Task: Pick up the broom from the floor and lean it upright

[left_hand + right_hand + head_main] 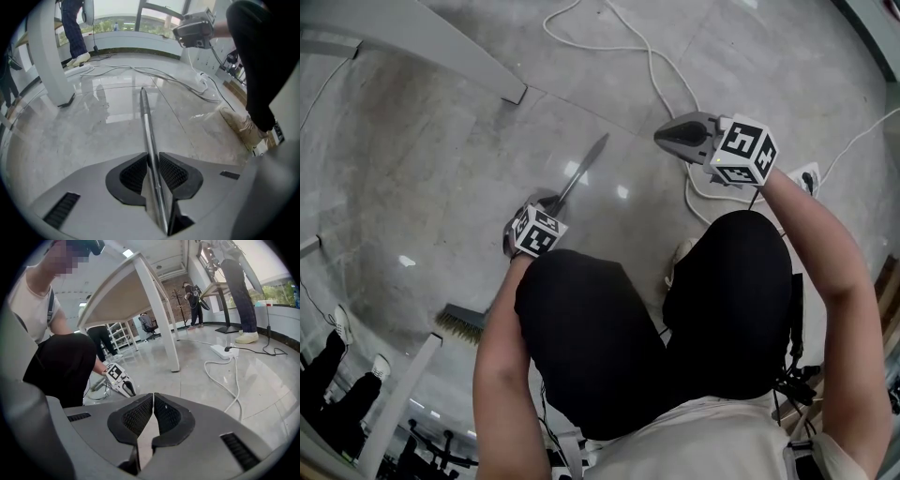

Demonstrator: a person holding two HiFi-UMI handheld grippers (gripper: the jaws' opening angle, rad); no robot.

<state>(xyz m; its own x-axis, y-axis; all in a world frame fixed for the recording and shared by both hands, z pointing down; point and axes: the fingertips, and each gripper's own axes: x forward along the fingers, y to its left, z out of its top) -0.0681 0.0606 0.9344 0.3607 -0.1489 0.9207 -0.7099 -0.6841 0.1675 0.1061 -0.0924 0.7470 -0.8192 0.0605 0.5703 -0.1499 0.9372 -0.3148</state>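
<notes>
- The left gripper (pixel 151 158) is filling the foreground of its own view. Its jaws are standing slightly apart and straddling the broom (pixel 146 119), with the ribbed pads (pixel 133 173) sitting close on either side and not clamping it.
- The marker cube (pixel 536 232) on that gripper is showing black-and-white square patterns. The second cube (pixel 745 150), on the right gripper (pixel 673 136), is carrying the same kind of marking.
- The left forearm (pixel 502 347) is reaching down beside the left knee (pixel 581 319), and its gripper is pointing steeply at the floor (pixel 422 159).
- The right forearm (pixel 825 253) is angling outward, holding the right gripper above the floor beyond the right knee (pixel 741 262). That gripper is pointing forward and moderately downward, and its jaws are meeting at the tips with nothing between them.
- The broom is lying flat on the glossy grey floor. Its thin, silvery metal handle (pixel 584 167) is running from the left gripper away from the person. Its bristle head (pixel 461 323), with tan bristles, is resting beside the left arm.
- A white cable (pixel 661 75) is looping across the floor near the right gripper.
</notes>
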